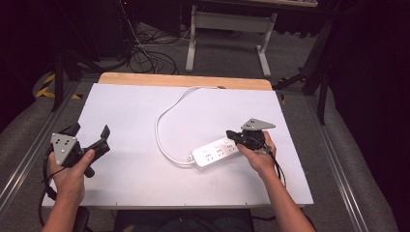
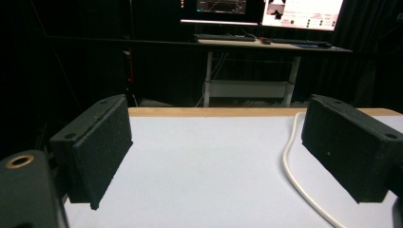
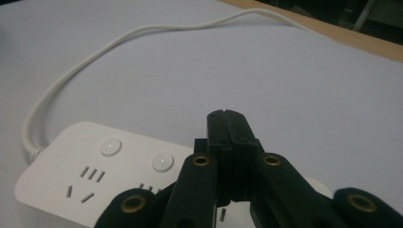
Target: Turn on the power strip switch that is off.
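A white power strip (image 1: 216, 153) lies flat on the white table top, right of the middle; its sockets and round buttons face up (image 3: 102, 164). Its white cord (image 1: 167, 116) loops away to the far edge of the table (image 3: 119, 40) (image 2: 297, 175). My right gripper (image 1: 233, 136) is shut, jaws pressed together with nothing between them, and hovers over the strip's right end (image 3: 227, 118). Far to the left, my left gripper (image 1: 89, 132) is held above the table with its jaws wide apart and nothing between its pads (image 2: 102, 145).
The white board (image 1: 125, 111) covers a wooden table whose far edge (image 1: 183, 79) shows as a tan band. Beyond it stand a desk frame (image 1: 227, 34) and floor cables (image 1: 145, 55). Monitors (image 2: 266, 9) glow on a far desk.
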`<state>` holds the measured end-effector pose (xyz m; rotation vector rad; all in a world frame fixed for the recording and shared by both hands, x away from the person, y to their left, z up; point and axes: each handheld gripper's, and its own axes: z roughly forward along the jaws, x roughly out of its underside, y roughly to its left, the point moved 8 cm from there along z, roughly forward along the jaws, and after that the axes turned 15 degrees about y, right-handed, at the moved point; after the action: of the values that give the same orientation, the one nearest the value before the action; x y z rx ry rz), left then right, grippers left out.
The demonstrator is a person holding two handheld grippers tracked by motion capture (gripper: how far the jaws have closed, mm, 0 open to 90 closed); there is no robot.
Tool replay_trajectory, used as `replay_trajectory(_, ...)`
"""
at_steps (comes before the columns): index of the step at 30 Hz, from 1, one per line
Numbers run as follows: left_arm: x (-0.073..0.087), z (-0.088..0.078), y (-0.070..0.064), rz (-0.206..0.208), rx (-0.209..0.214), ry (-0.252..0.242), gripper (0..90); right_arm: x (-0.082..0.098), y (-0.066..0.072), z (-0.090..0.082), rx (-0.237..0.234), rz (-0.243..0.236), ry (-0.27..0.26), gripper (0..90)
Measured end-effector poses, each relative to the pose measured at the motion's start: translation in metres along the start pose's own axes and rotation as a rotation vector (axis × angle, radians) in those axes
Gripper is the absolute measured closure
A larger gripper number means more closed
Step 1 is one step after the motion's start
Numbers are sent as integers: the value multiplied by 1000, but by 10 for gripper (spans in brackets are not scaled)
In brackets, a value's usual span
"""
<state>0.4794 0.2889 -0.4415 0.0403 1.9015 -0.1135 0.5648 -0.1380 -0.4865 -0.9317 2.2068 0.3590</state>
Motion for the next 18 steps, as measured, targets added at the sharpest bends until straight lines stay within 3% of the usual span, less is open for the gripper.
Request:
replay_trajectory(7,0,0,0,0,1,-1,101,-5,1,-16,-19,7,-86,856)
replay_trajectory(13,0,0,0,-1,1,-1,101,-7,0,-22,-29,11,-120,805)
replay_trajectory(18,0,0,1,-5,1,-1,101,-12,0,-30,-26,19,-178,682)
